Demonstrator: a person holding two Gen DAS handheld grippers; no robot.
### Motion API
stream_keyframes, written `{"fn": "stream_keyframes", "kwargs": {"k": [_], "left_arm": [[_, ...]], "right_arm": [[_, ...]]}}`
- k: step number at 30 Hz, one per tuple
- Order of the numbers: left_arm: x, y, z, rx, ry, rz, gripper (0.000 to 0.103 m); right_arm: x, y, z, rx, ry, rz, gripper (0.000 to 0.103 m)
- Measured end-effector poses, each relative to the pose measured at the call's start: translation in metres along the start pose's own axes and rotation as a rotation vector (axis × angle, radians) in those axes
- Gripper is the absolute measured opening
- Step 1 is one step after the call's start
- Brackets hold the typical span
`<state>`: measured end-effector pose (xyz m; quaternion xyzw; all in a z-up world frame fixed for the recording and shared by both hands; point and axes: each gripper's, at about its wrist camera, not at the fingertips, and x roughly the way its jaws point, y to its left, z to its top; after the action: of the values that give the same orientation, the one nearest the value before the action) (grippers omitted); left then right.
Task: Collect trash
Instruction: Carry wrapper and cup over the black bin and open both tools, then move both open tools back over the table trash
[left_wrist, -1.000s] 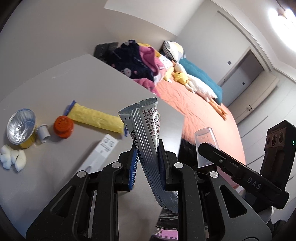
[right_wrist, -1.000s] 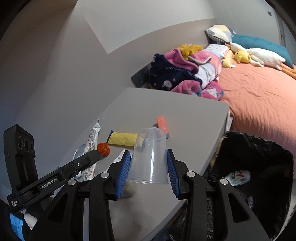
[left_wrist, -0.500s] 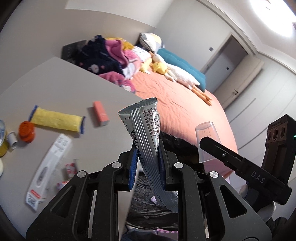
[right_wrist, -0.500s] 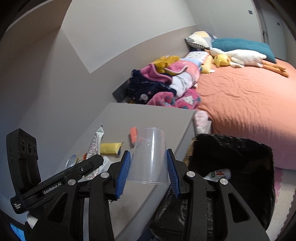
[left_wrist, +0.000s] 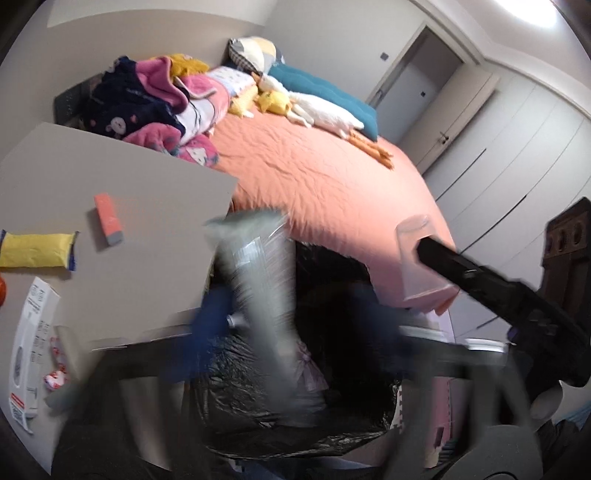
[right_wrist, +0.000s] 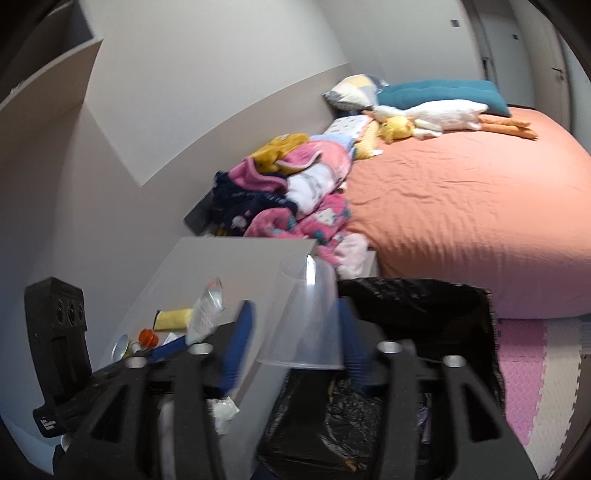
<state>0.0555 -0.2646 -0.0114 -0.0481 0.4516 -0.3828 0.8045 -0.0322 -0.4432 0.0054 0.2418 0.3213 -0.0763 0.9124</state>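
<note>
My left gripper (left_wrist: 306, 325) is motion-blurred above the black trash bag (left_wrist: 295, 424), and its jaws are opening wide. The silver wrapper (left_wrist: 258, 295) hangs blurred between them, with no pad pressing on it. My right gripper (right_wrist: 295, 347) is beside it over the bag's near rim (right_wrist: 413, 291), its jaws opening too. The upside-down clear plastic cup (right_wrist: 306, 325) still sits between the blue pads; the left pad (right_wrist: 236, 347) has come off it. In the left wrist view the cup (left_wrist: 421, 262) shows at the right gripper's tip.
On the grey table (left_wrist: 92, 166) to the left lie a yellow packet (left_wrist: 37, 249), an orange block (left_wrist: 107, 219) and a white box (left_wrist: 29, 354). Beyond the bag is a bed (right_wrist: 461, 206) with piled clothes (right_wrist: 288, 192) and plush toys. Pink foam mats (right_wrist: 524, 369) cover the floor.
Both grippers swung right, from over the table to over the trash bag. Both sets of jaws have spread apart; the wrapper and the cup are no longer clamped.
</note>
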Motion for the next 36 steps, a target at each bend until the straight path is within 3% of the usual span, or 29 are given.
{"fn": "stream_keyframes", "kwargs": {"k": [2, 6, 19, 36], "left_arm": [[0.004, -0.008, 0.0, 0.019, -0.012, -0.004, 0.096], [0.011, -0.013, 0.003, 0.024, -0.009, 0.0, 0.096], [0.002, -0.013, 0.0, 0.042, -0.043, 0.042, 0.096], [-0.037, 0.036, -0.015, -0.026, -0.096, 0.141, 0.096]], "right_arm": [[-0.008, -0.006, 0.001, 0.005, -0.038, -0.044, 0.083], [-0.02, -0.02, 0.004, 0.014, -0.074, -0.059, 0.089], [-0.02, -0.03, 0.009, 0.06, -0.096, -0.061, 0.091], [0.008, 0.026, -0.008, -0.026, -0.043, 0.016, 0.091]]}}
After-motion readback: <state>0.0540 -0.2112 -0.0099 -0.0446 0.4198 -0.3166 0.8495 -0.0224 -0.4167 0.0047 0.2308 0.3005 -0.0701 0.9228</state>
